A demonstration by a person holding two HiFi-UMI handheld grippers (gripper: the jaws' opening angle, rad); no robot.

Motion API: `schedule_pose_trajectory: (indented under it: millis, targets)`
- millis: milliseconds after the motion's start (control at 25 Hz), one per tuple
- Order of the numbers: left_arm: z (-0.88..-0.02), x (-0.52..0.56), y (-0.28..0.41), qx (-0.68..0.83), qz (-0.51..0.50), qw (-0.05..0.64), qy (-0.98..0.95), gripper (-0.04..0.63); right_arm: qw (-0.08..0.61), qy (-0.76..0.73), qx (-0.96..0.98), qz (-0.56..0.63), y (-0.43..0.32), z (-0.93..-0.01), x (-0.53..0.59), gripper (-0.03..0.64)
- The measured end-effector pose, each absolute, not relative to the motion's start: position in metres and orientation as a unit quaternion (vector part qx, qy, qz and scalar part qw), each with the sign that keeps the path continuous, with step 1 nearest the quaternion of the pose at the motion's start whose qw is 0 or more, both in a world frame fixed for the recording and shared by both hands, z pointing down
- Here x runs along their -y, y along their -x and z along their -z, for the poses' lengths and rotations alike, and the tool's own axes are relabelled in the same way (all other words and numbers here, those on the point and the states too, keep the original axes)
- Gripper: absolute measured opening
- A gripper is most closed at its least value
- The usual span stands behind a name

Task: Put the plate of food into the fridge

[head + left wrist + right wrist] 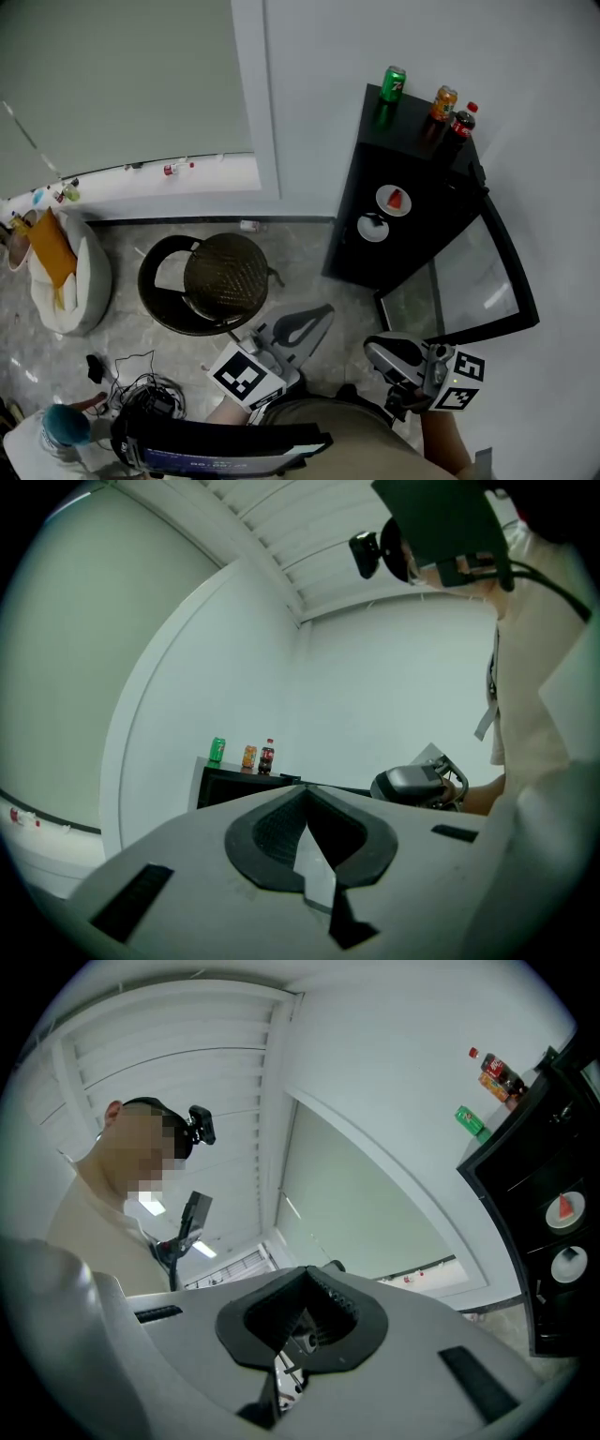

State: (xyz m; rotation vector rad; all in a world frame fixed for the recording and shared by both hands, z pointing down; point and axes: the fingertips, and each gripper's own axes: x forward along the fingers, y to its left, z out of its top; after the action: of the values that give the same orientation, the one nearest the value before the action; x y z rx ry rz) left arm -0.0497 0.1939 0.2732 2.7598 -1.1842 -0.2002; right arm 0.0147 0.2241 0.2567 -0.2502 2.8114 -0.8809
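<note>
Plate of food, white with a red wedge on it, sits on a shelf inside the black fridge. A second white plate lies on the shelf just beneath it. The fridge's glass door hangs wide open to the right. On top of the fridge stand a green can, an orange can and a dark cola bottle, close together in a row.

The person stands well back from the fridge with both tools held near the body. The left gripper points level toward the fridge, its fingers pressed together with nothing between them. The right gripper is beside it, nearer the open door, fingers likewise pressed together and empty.

A round wicker stool stands on the floor to the left of the fridge, below the white window sill.
</note>
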Motion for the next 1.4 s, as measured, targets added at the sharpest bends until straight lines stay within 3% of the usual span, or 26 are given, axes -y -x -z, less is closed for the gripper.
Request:
schedule_pose_trajectory:
  millis: [1400]
  targets:
    - [-0.261, -0.194, -0.07, 0.415, 0.023, 0.029, -0.909, 0.009, 0.111, 0.073, -0.951, 0.28, -0.137, -0.243, -0.231, 0.021]
